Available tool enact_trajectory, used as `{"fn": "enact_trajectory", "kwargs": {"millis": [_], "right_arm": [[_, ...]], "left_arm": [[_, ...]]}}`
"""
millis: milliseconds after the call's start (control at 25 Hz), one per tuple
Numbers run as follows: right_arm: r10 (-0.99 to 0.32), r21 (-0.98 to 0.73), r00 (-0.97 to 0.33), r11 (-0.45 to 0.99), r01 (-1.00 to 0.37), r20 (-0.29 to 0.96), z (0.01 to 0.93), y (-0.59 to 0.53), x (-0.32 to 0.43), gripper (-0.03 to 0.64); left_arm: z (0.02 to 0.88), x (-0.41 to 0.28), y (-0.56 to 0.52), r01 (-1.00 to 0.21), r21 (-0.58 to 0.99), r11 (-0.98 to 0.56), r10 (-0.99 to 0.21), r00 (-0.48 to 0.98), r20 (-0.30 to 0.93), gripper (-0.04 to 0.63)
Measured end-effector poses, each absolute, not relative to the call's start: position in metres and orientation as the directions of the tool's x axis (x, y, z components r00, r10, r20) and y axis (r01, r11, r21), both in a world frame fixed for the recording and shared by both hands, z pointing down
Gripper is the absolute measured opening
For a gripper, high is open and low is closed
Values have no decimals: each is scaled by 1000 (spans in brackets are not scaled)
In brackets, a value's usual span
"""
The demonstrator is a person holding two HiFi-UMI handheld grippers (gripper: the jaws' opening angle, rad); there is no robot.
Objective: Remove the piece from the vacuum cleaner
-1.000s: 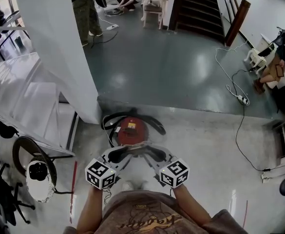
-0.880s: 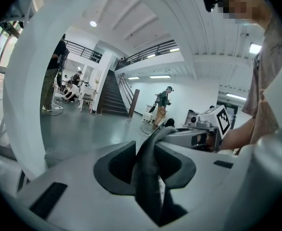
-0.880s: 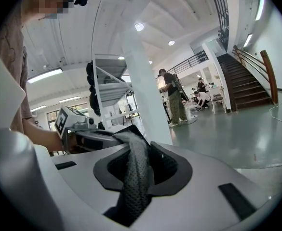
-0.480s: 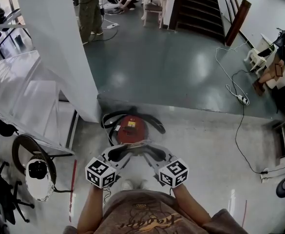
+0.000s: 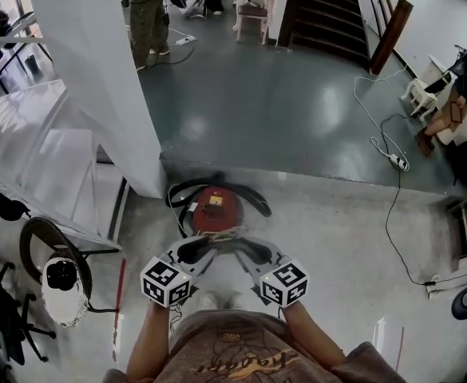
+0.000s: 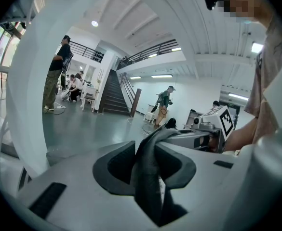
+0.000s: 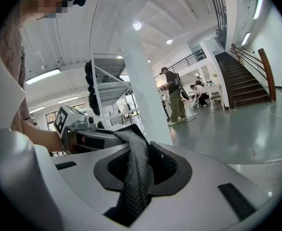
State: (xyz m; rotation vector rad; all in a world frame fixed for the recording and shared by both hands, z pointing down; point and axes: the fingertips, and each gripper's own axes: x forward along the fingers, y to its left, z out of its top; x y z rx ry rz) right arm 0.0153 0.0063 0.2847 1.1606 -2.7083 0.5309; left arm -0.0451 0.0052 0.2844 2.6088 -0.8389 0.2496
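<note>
The red round vacuum cleaner (image 5: 215, 207) sits on the floor by the white pillar, with a black hose (image 5: 253, 201) curled around it. Just in front of it my two grippers meet tip to tip. The left gripper (image 5: 207, 247) is shut on a dark mesh strip (image 6: 149, 177), which runs up out of its jaws toward the other gripper. My right gripper (image 5: 244, 247) is shut on the same grey-black mesh strip (image 7: 136, 174). In the head view the strip (image 5: 226, 240) shows only as a short dark bridge between the tips, above the vacuum's near edge.
A white pillar (image 5: 97, 78) stands close on the left, with a white rack (image 5: 33, 158) and a floor fan (image 5: 60, 282) beside it. A step edge (image 5: 313, 178) crosses behind the vacuum. A power strip with a cable (image 5: 394, 163) lies at right. People (image 5: 147, 14) stand far back.
Both grippers have kept their place and their hold on the strip. The vacuum sits a little higher in the head view; the people at the back have shifted slightly.
</note>
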Motion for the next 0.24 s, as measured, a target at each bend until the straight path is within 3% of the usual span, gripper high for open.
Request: {"fn": "enact_trajectory", "kwargs": {"millis": [240], "right_arm": [[-670, -263, -690, 638, -724, 275, 286, 6, 15, 66]], "left_arm": [[286, -46, 4, -597, 319, -736, -529, 801, 280, 100]]}}
